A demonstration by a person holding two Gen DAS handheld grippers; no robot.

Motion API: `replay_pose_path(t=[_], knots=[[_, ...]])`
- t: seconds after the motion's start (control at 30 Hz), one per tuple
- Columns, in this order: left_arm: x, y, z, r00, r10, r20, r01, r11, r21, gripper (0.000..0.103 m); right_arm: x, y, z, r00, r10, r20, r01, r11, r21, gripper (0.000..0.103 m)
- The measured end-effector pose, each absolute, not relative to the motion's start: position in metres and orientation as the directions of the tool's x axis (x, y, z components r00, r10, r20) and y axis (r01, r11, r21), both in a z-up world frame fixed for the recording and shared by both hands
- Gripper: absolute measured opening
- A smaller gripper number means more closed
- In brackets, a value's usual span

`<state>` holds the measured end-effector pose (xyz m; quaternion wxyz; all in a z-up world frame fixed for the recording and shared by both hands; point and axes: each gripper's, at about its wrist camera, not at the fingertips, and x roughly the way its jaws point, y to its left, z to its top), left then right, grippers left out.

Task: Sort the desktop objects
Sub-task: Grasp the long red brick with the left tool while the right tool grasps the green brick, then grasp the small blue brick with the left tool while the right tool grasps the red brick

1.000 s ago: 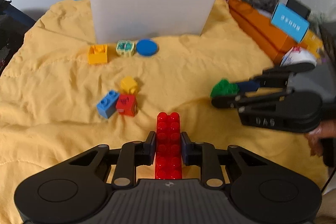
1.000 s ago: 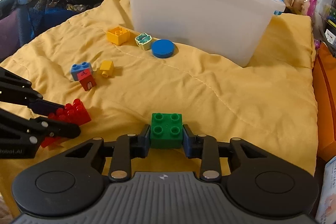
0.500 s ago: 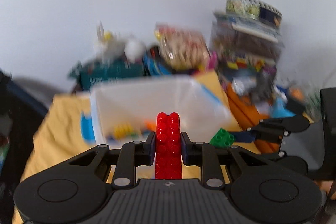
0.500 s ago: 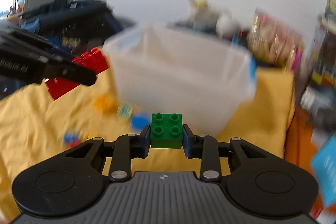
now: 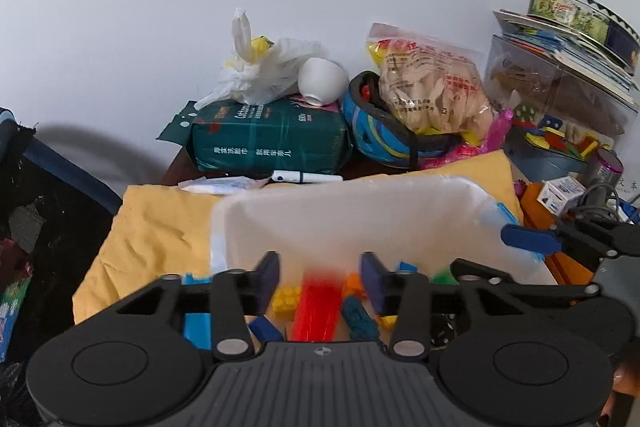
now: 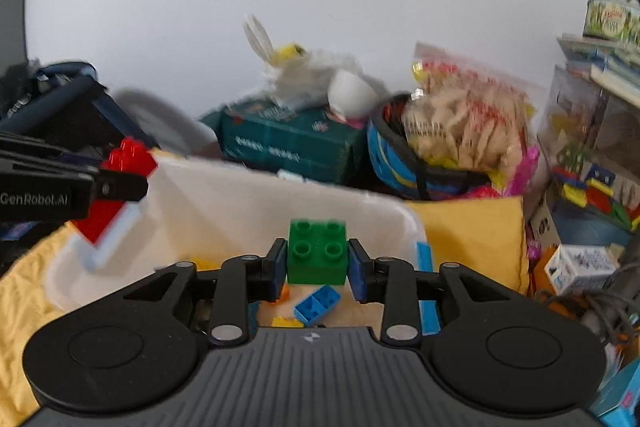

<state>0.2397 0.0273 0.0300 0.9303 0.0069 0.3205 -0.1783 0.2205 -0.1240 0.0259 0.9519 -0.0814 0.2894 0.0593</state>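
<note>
step: dropping bricks into white bin (image 5: 360, 211) | left gripper (image 5: 320, 281) jaws just opened, apart; red brick (image 5: 318, 307) blurred, falling into bin | right gripper (image 6: 318, 265) jaws just opened, green brick (image 6: 317, 253) between, over bin | next: clear bin, fetch remaining pieces

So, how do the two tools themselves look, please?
Both are matte black plastic. Each has a ribbed grey-black body, two round discs, linkage bars with silver pivot pins, and dark blue pads on the fingers. The left tool carries white "GenRobot.AI" lettering on its side. No cables or sleeves are visible.
</note>
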Motion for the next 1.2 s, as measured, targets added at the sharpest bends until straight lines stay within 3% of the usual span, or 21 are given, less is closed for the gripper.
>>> replay_pose_path(t=[0.03, 0.13, 0.2, 0.3, 0.37, 0.47, 0.73, 0.87, 0.97, 1.1, 1.13, 1.17, 1.2], knots=[[0.232, 0.029, 0.029, 0.736, -0.340, -0.585, 0.352, 0.931, -0.098, 0.054, 0.223, -0.121, 0.019, 0.816, 0.050, -0.576, -0.170, 0.973, -0.157, 0.056], [0.206, 0.040, 0.032, 0.763, -0.341, -0.550, 0.351, 0.932, -0.092, 0.062, 0.207, -0.114, 0.010, 0.840, 0.036, -0.541, -0.207, 0.944, -0.258, 0.058], [0.189, 0.053, 0.034, 0.765, -0.368, -0.529, 0.358, 0.925, -0.125, 0.062, 0.192, -0.115, 0.009, 0.846, 0.065, -0.528, -0.228, 0.941, -0.249, 0.068], [0.154, 0.073, 0.029, 0.772, -0.380, -0.510, 0.363, 0.922, -0.137, 0.065, 0.164, -0.122, 0.002, 0.856, 0.106, -0.506, -0.254, 0.939, -0.233, 0.071], [0.131, 0.082, 0.018, 0.769, -0.357, -0.530, 0.353, 0.929, -0.112, 0.065, 0.143, -0.130, 0.000, 0.872, 0.125, -0.473, -0.251, 0.944, -0.213, 0.073], [0.099, 0.088, -0.008, 0.729, -0.355, -0.586, 0.372, 0.923, -0.096, 0.065, 0.116, -0.136, -0.004, 0.855, 0.156, -0.494, -0.270, 0.948, -0.168, 0.073], [0.054, 0.087, -0.073, 0.591, -0.373, -0.715, 0.400, 0.905, -0.141, 0.063, 0.071, -0.138, -0.048, 0.749, 0.195, -0.633, -0.301, 0.952, -0.062, 0.069], [0.049, 0.085, -0.087, 0.594, -0.329, -0.734, 0.415, 0.907, -0.071, 0.053, 0.055, -0.134, -0.070, 0.695, 0.205, -0.689, -0.321, 0.946, -0.042, 0.070], [0.056, 0.087, -0.090, 0.617, -0.274, -0.738, 0.424, 0.906, 0.018, 0.052, 0.046, -0.131, -0.076, 0.680, 0.206, -0.704, -0.343, 0.937, -0.057, 0.070], [0.070, 0.091, -0.096, 0.611, -0.279, -0.740, 0.465, 0.884, 0.050, 0.049, 0.038, -0.128, -0.076, 0.681, 0.209, -0.702, -0.350, 0.935, -0.061, 0.071], [0.073, 0.090, -0.098, 0.610, -0.285, -0.739, 0.478, 0.877, 0.056, 0.045, 0.036, -0.128, -0.077, 0.683, 0.208, -0.700, -0.351, 0.934, -0.065, 0.071], [0.077, 0.089, -0.101, 0.599, -0.293, -0.745, 0.488, 0.871, 0.049, 0.030, 0.035, -0.127, -0.077, 0.684, 0.206, -0.700, -0.351, 0.934, -0.068, 0.071], [0.081, 0.087, -0.104, 0.579, -0.302, -0.757, 0.491, 0.871, 0.028, 0.024, 0.034, -0.127, -0.076, 0.684, 0.206, -0.700, -0.351, 0.934, -0.068, 0.071]])
